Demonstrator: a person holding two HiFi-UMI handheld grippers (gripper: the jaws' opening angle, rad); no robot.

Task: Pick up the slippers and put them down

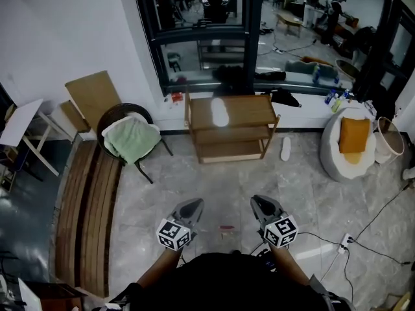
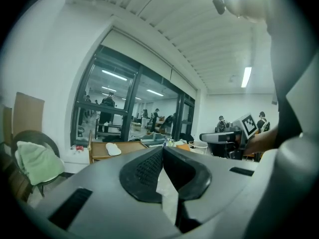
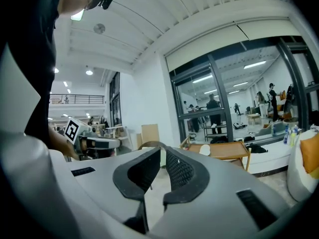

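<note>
Not started; left gripper [image 1: 188, 210] and right gripper [image 1: 265, 207] near, both closed, empty; shelf slipper [image 1: 220, 112] and floor slipper [image 1: 286, 148] far, unpicked.

Our right gripper [image 3: 163, 152] holds its jaws tip to tip; beyond them we see a white slipper [image 3: 205, 150] lying atop a wooden rack [image 3: 230, 149].

Slippers: two, white. First slipper [image 1: 220, 113], second slipper [image 1: 286, 149].
Grippers: two. Left gripper [image 1: 192, 205], right gripper [image 1: 261, 203].
Marker cubes [image 1: 174, 233]: two, one per gripper.
Wooden rack [image 1: 249, 112]: one, three tiers.
Chair [image 1: 123, 111]: one.
Green towel [image 1: 133, 139]: one.
Beanbag [image 1: 337, 153]: one.
Orange cushion [image 1: 354, 135]: one.
Pail [image 1: 391, 137]: one.
Slatted bench [image 1: 87, 212]: one.
Cardboard sheet [image 1: 93, 94]: one.
White surface on crossed legs [image 1: 21, 123]: one.
Power strip [image 1: 345, 240]: one.
People beyond glass [image 1: 337, 8]: several, exact count unclear.
</note>
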